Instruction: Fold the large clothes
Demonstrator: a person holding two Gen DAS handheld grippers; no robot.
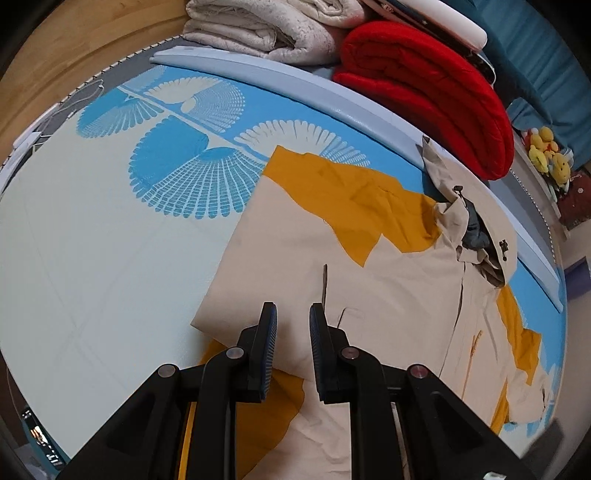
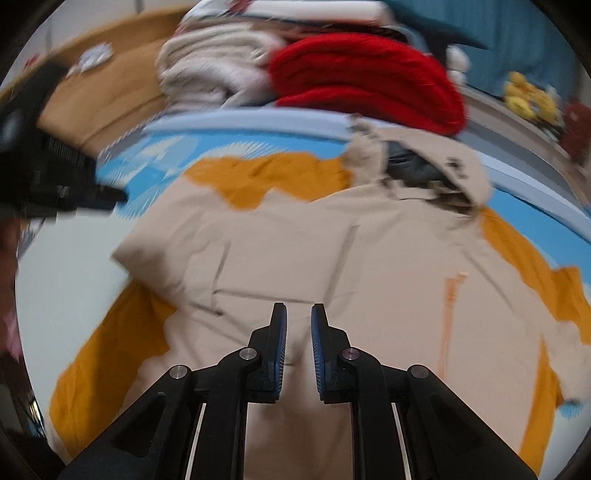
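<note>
While both your grippers hung over the garment, neither had hold of any cloth. In the left wrist view, your left gripper (image 1: 292,314) had its fingers (image 1: 266,332) only a narrow gap apart, with nothing between them; they stood above the near, folded part of the jacket (image 1: 388,295). In the right wrist view, your right gripper (image 2: 298,314) showed the same: a narrow gap, empty, over the middle of the jacket's front.

The beige and mustard hooded jacket lay front up on the bed (image 1: 92,258), on a sheet printed with blue and pale fans. You appeared to have one side already turned in: its near left edge ran straight and clean across the body, with mustard cloth showing beneath it, which reads as a sleeve or side panel folded over. On the far right the other mustard sleeve (image 1: 524,343) was spread out past the body, so that side looked unfolded. The hood (image 1: 476,221) stood open at the top, not tucked.

By that reading you were early to midway: one side fold made; the right sleeve, the hood and the lengthwise folds left.

Beyond the jacket a pale blue bolster (image 1: 332,92) crossed the bed, and behind it lay a folded red blanket (image 1: 424,85) and a cream blanket (image 1: 258,29), touching each other. Further right sat yellow plush toys (image 1: 546,151).
</note>
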